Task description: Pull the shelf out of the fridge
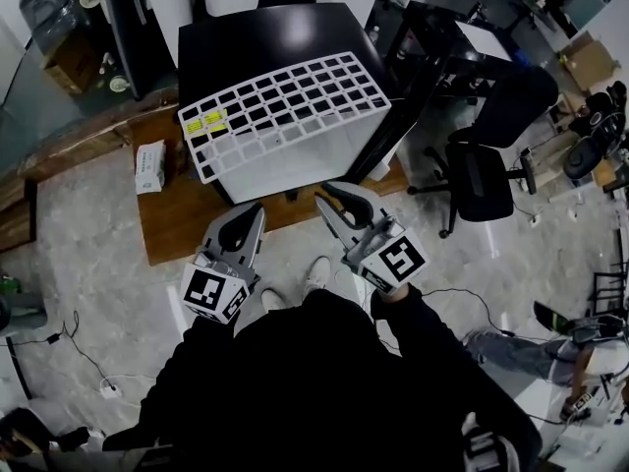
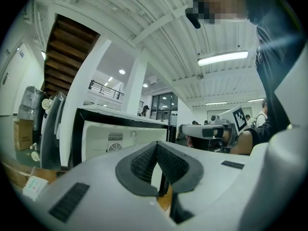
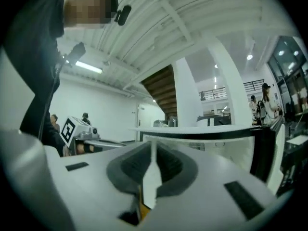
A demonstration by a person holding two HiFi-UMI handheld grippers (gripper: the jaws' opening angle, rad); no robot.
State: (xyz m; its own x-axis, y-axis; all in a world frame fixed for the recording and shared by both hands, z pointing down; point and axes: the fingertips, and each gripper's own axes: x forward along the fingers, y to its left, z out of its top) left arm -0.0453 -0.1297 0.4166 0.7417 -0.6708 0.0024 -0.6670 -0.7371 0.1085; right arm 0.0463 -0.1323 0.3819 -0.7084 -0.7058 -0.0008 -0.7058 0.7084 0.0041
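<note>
Pale stone-patterned floor spreads under me, with a low wooden platform (image 1: 182, 226) set on it and a black office chair (image 1: 484, 170) off to the right. On the platform stands the small black fridge (image 1: 263, 37). A small white and green box (image 1: 150, 166) lies to the left of the fridge.

From my left gripper view, the fridge's near face shows as a white panel with a round vent, framed in black.

On top of the fridge lies the white wire shelf (image 1: 285, 116), a grid of square openings. It slopes down toward me, its near edge hangs past the fridge's front, and yellow labels (image 1: 211, 121) sit near its left corner. Neither of my 2 tools touches it.

I hold both of them low in front of my chest, near the fridge but apart from it, tips pointing at it.

My left gripper (image 1: 257, 210) has its pads pressed together at the tip with nothing between them. My right gripper (image 1: 336, 201) has its pads a thin slit apart, with only the white of the fridge showing through the gap. They pinch nothing.
</note>
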